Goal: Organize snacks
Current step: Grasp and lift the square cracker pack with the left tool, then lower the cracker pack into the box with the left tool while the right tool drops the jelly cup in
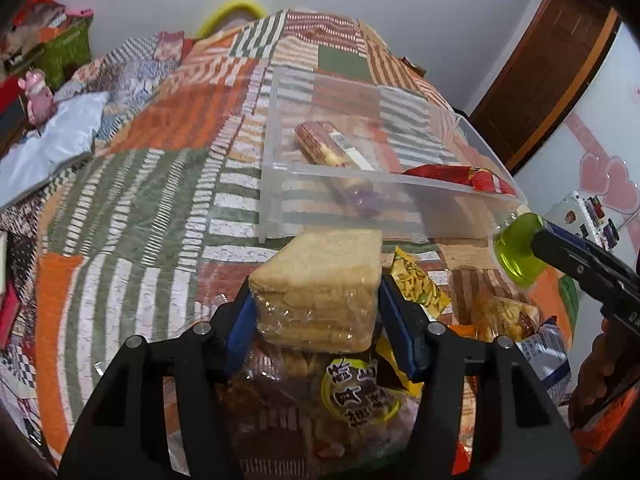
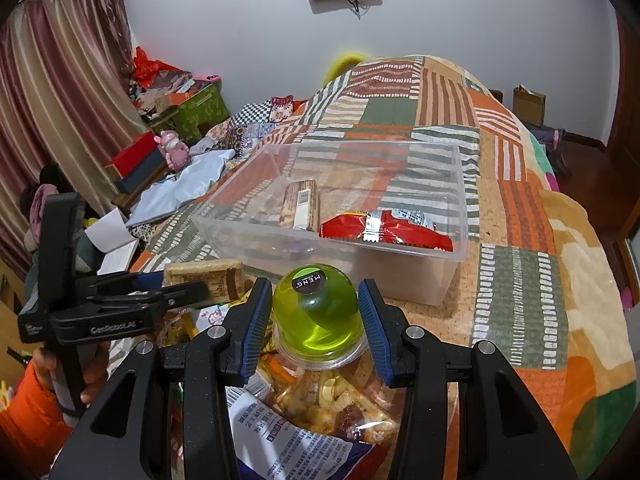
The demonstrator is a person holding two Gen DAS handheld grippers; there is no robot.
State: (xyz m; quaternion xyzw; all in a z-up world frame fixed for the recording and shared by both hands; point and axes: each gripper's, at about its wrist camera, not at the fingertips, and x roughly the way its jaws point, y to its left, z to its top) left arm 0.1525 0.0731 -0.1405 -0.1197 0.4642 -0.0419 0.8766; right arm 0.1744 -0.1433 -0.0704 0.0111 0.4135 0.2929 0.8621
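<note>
In the left wrist view the left gripper (image 1: 316, 312) filled the lower centre; its blue pads pinched a clear-wrapped stack of pale biscuits (image 1: 320, 284) from both sides, lifted above a heap of snack packets (image 1: 360, 396) at the bottom of the frame. Beyond it, in the centre right, stood a clear plastic bin (image 1: 352, 208) on the patchwork blanket (image 1: 132, 208); inside lay a brown wafer pack (image 1: 326, 144) and, toward the right, a red packet (image 1: 460, 174).

In the right wrist view the right gripper (image 2: 314, 320) occupied the lower centre; a green jelly cup (image 2: 316, 312) sat between its pads, the left pad against the cup's side and the right pad just beside it, so whether both pressed I could not tell; under the cup lay a clear bag of mixed crackers (image 2: 340, 396). At the left edge the other gripper showed side-on with the biscuits, a hand (image 2: 90, 376) beneath it; the bin stood in the centre, just beyond the cup.
</note>
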